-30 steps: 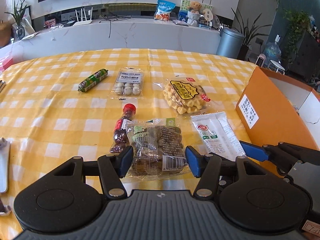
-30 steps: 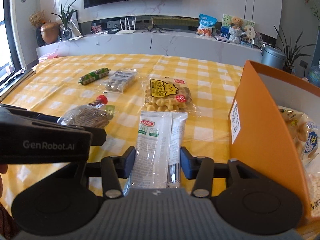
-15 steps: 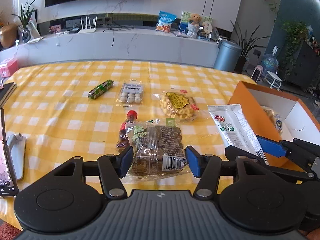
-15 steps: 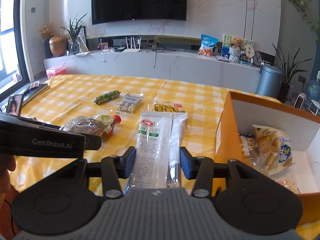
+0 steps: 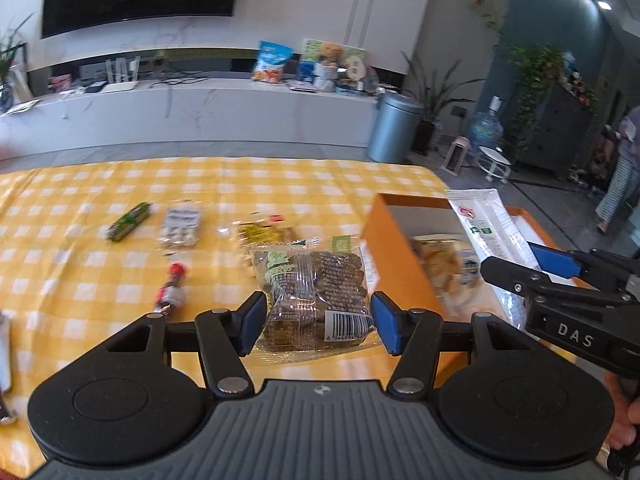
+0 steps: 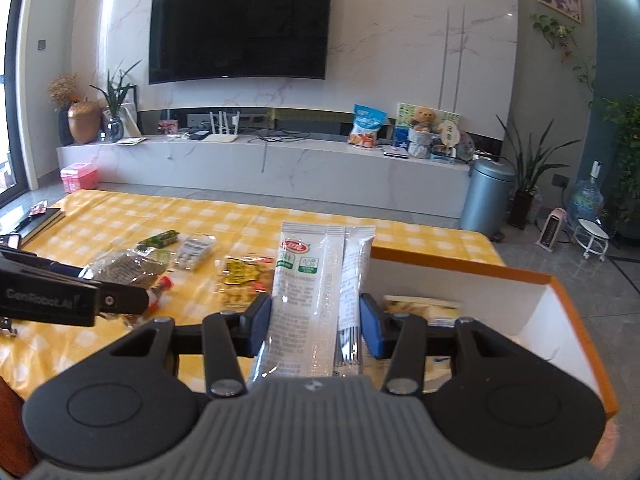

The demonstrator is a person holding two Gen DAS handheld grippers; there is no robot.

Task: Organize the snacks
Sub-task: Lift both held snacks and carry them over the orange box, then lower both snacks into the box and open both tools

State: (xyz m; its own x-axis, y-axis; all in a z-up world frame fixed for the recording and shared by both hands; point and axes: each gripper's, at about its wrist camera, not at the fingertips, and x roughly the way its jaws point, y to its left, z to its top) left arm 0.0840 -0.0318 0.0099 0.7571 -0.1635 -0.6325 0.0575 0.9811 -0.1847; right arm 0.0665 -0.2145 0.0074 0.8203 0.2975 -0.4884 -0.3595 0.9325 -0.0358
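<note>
place: home living room | big TV (image 6: 241,26) on wall at 12 o'clock | plants (image 6: 527,168) at 3 o'clock | table (image 6: 132,216) with checked cloth

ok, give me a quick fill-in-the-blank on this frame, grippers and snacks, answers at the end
1. The left gripper is shut on a clear bag of ____ snacks.
2. The right gripper holds a ____ packet.
3. The box has an ____ rim.
4. The small bottle on the tablecloth has a ____ cap.

Answers: brown; white; orange; red
</note>
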